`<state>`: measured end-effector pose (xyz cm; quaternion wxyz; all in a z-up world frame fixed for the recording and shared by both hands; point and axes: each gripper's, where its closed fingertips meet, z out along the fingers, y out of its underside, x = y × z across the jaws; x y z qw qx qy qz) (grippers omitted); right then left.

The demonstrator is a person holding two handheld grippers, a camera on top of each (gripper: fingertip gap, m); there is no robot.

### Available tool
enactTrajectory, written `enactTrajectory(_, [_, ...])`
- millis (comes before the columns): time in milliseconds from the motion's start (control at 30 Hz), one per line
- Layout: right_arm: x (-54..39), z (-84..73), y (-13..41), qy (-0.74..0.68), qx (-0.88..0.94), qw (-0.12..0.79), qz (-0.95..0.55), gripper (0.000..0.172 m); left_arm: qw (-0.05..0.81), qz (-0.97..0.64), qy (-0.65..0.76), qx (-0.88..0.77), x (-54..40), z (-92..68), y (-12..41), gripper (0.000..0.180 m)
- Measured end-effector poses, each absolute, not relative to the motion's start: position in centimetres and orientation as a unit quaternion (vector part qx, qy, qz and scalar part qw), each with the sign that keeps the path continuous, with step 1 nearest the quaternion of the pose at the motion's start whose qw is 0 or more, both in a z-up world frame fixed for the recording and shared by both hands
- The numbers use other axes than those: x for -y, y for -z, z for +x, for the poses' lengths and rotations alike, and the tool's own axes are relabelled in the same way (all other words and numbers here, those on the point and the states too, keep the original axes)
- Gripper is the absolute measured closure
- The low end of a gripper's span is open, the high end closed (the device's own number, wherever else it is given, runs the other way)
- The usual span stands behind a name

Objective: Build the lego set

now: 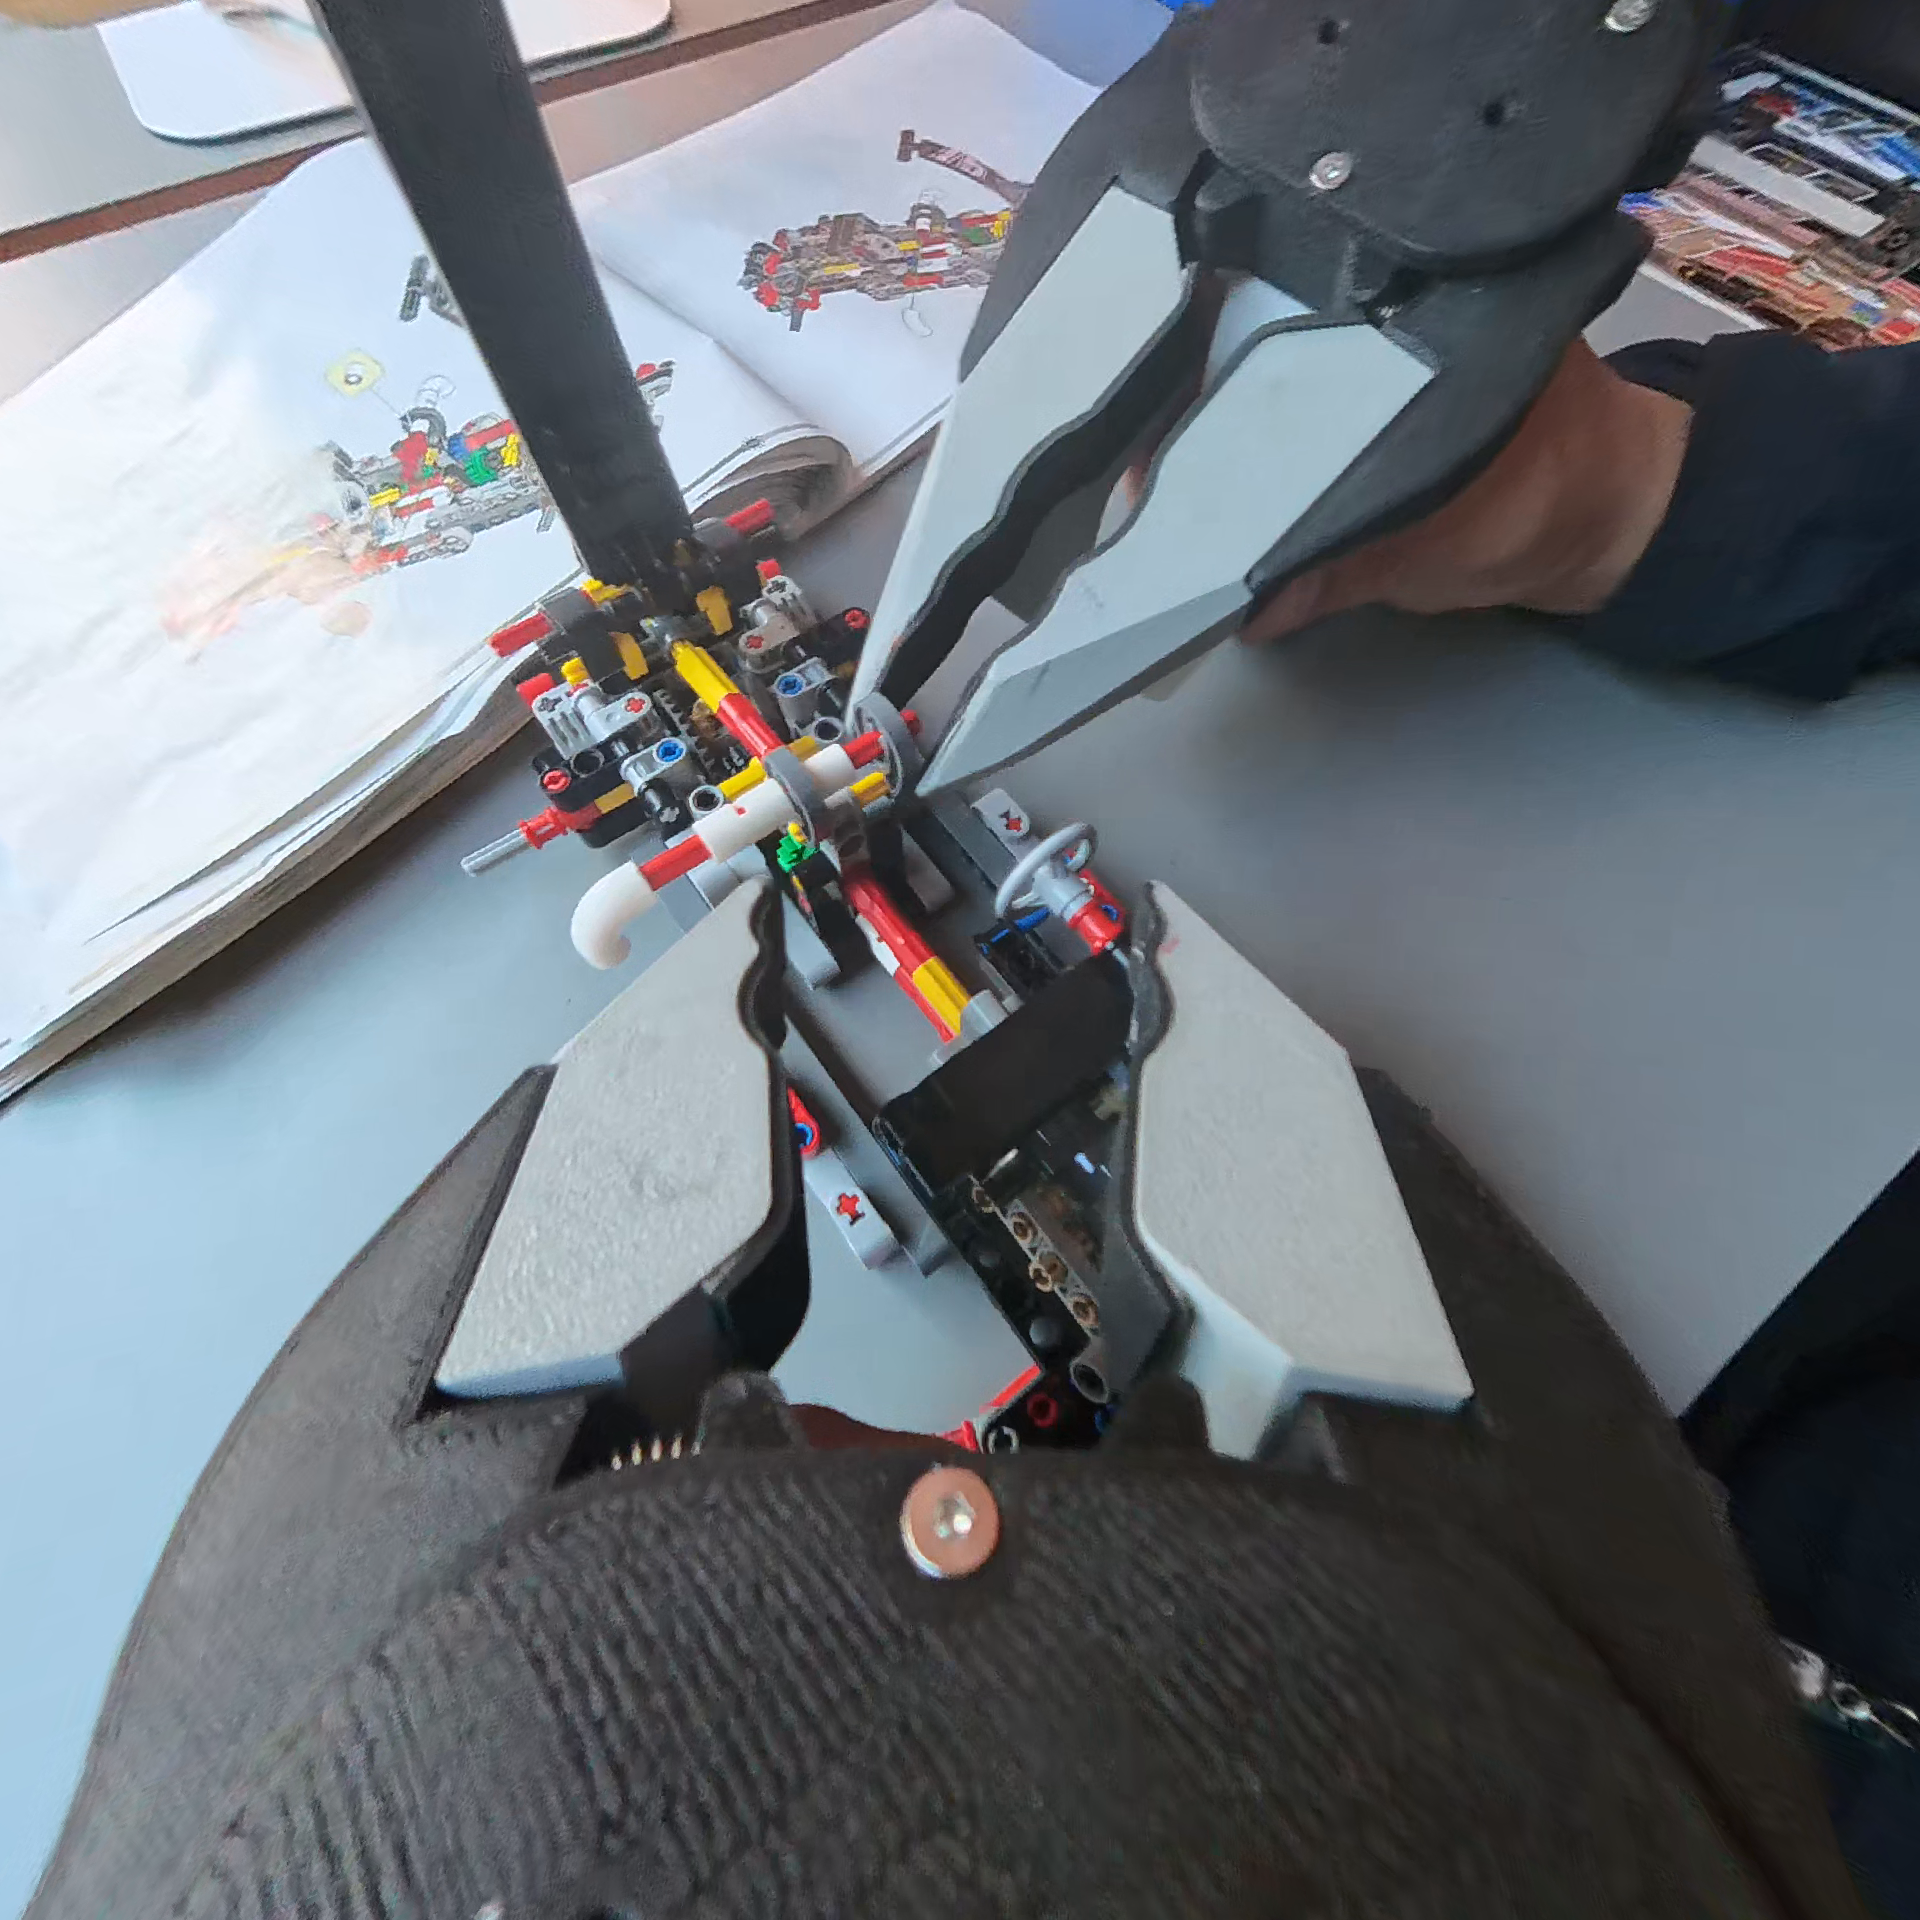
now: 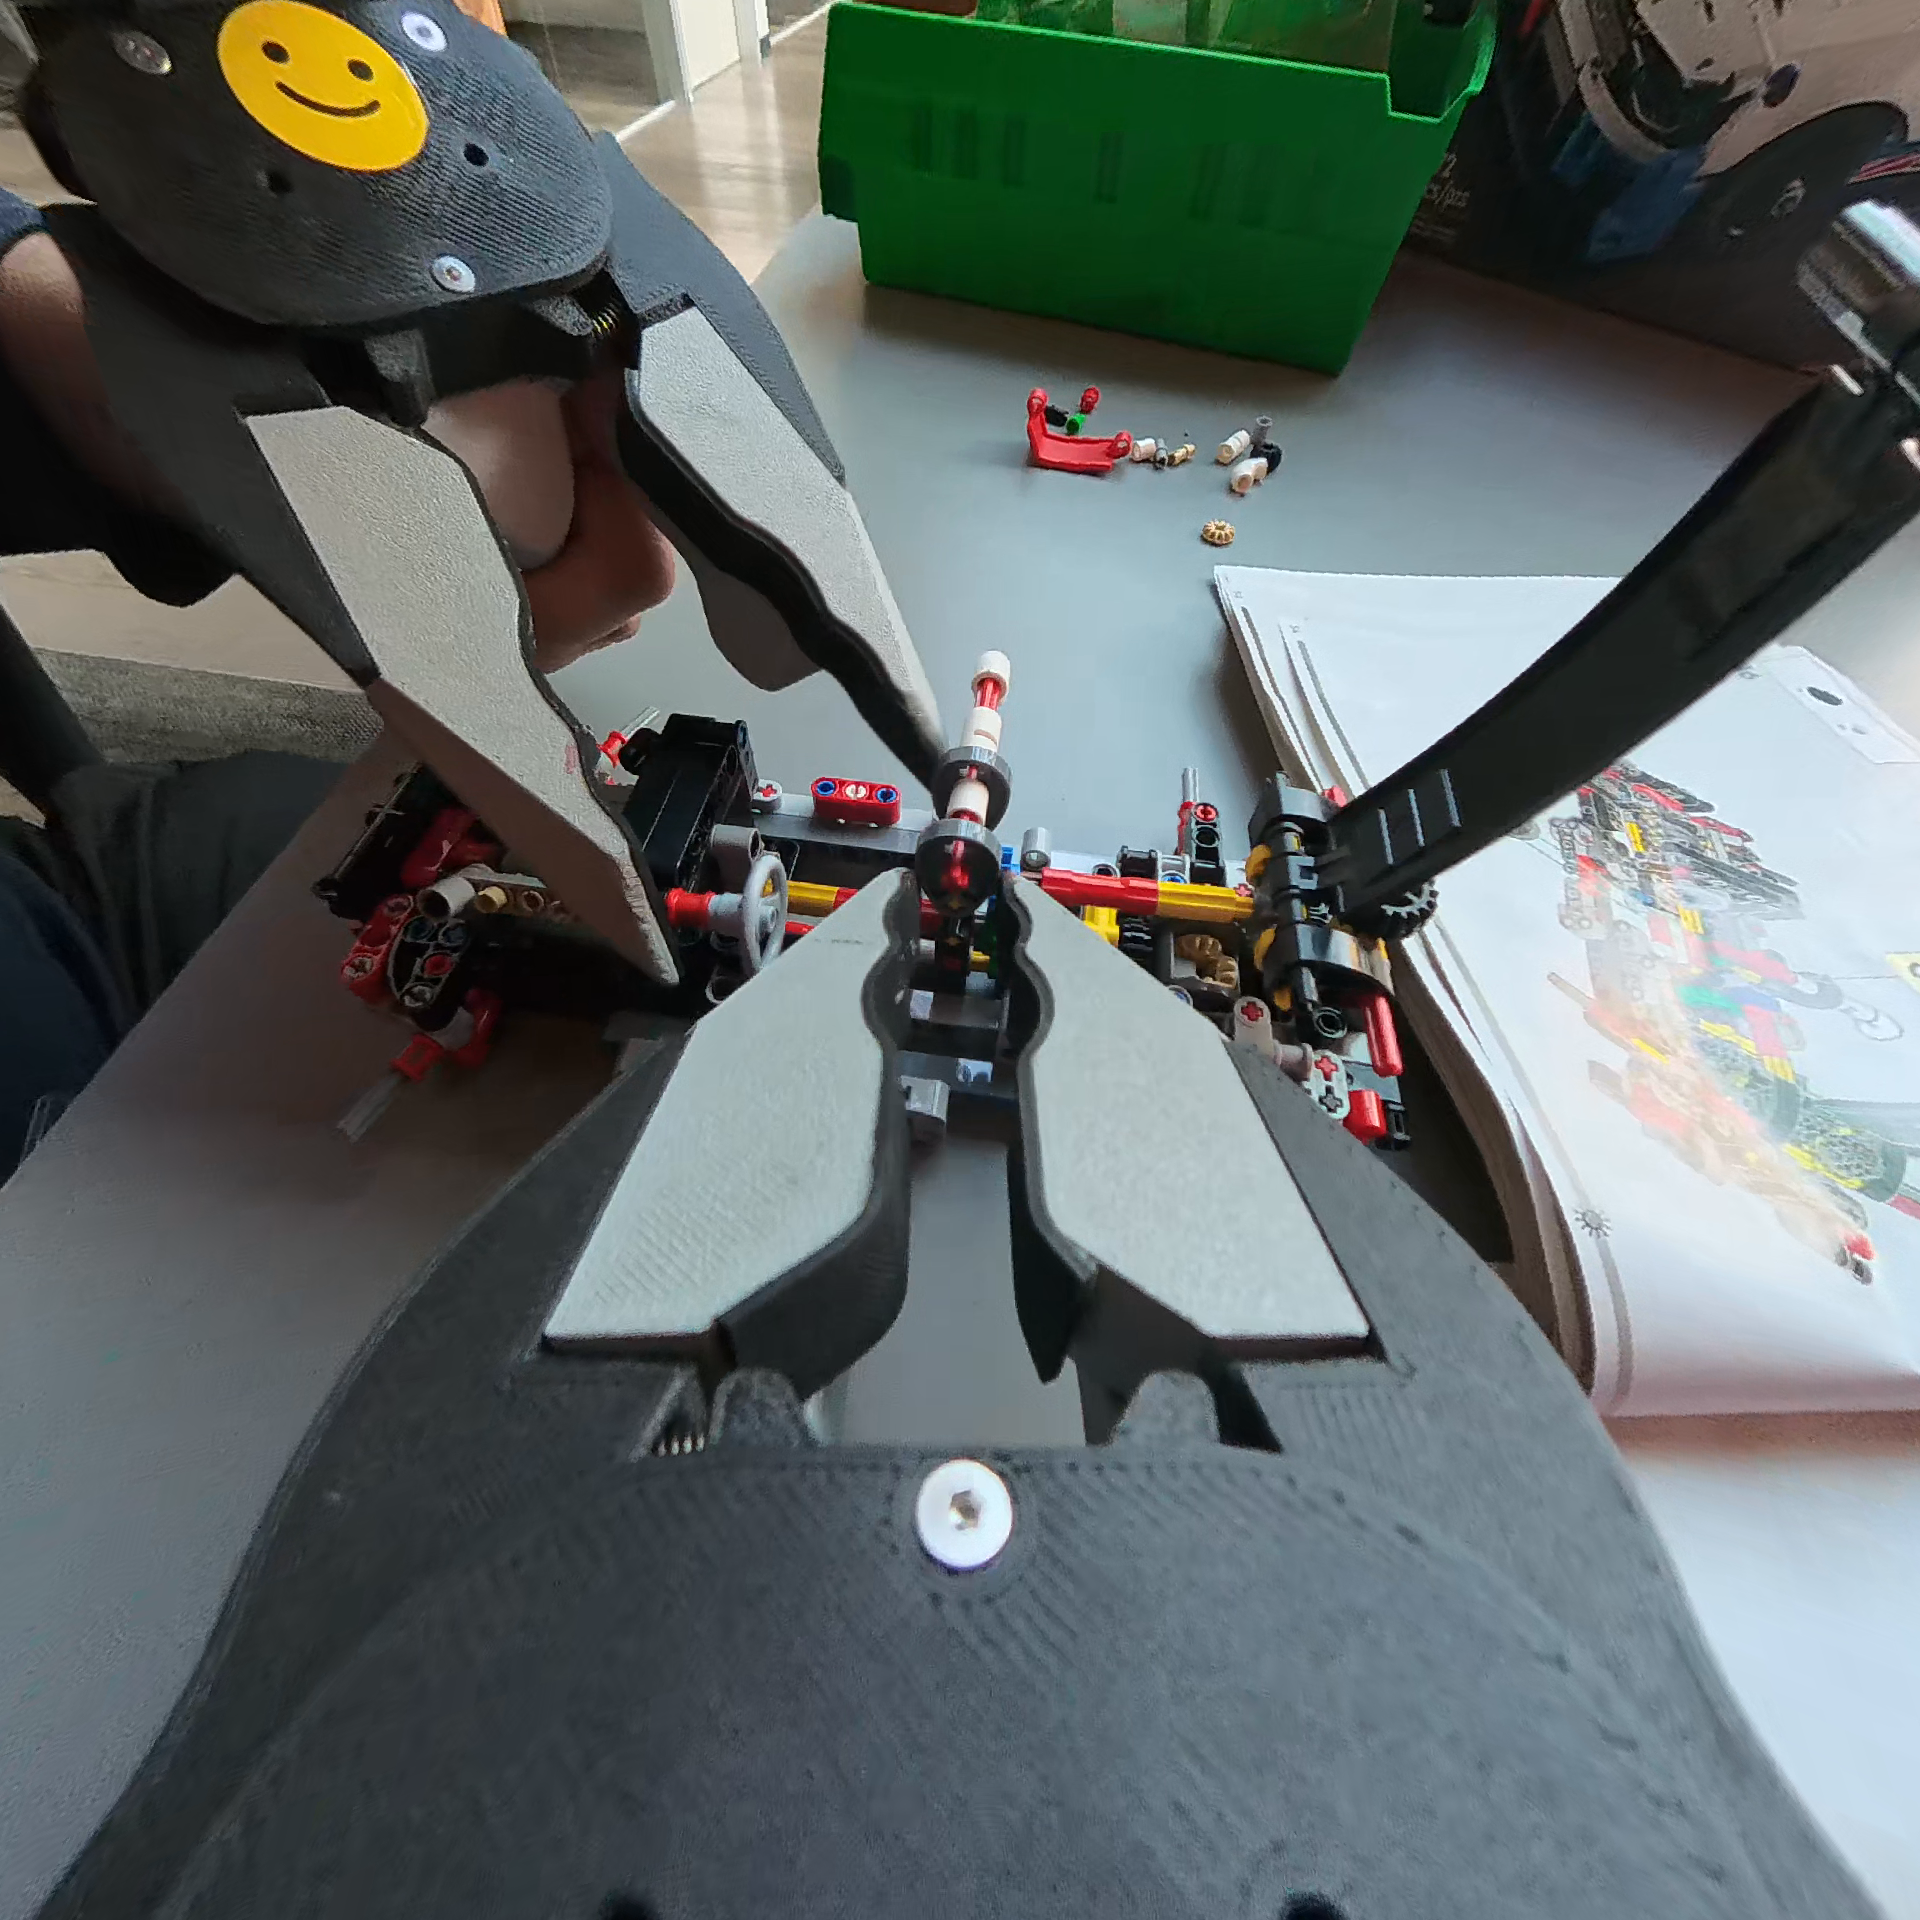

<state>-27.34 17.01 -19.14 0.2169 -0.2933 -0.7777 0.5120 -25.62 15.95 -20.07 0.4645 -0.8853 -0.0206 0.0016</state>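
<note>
A multicoloured brick vehicle model (image 1: 727,707) lies on the grey table (image 1: 1455,935). My left gripper (image 1: 956,904) straddles the model's near end. Its right pad presses a black block (image 1: 1029,1060) and its left pad meets the grey side beam. It also shows in the right wrist view (image 2: 795,868). My right gripper (image 2: 961,894) is shut on a dark grey ring (image 2: 958,847) at the end of a red-and-white cross axle. The left wrist view shows its tips (image 1: 891,750) pinching that ring (image 1: 883,743). A long black bar (image 1: 488,260) rises from the model's far end.
An open instruction booklet (image 1: 260,623) lies beside the model and also shows in the right wrist view (image 2: 1662,1039). A green bin (image 2: 1122,177) stands at the back. Small loose parts (image 2: 1081,436) lie in front of it. A hand (image 1: 1507,520) holds the right gripper. The grippers are tip to tip, or close to it.
</note>
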Motion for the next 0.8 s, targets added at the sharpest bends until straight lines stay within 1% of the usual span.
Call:
enactTrajectory(100, [-17.0, -27.4, 19.1, -0.514, 0.776, 0.217, -0.295, 0.161, 0.463, -0.886, 0.008, 0.022, -16.1, -25.9, 20.1, 0.112])
enactTrajectory(267, [-17.1, -27.5, 18.8, -0.521, 0.770, 0.219, -0.296, 0.159, 0.455, -0.889, 0.040, 0.023, -17.0, -25.8, 20.5, 0.119])
enactTrajectory(367, [-17.1, -27.7, 18.8, -0.521, 0.767, 0.221, -0.302, 0.160, 0.459, -0.887, 0.035, 0.021, -17.3, -25.8, 20.5, 0.121])
enactTrajectory(800, [-17.1, -27.8, 19.0, -0.524, 0.768, 0.191, -0.314, 0.160, 0.433, -0.901, 0.003, -0.040, -17.3, -25.7, 20.6, 0.123])
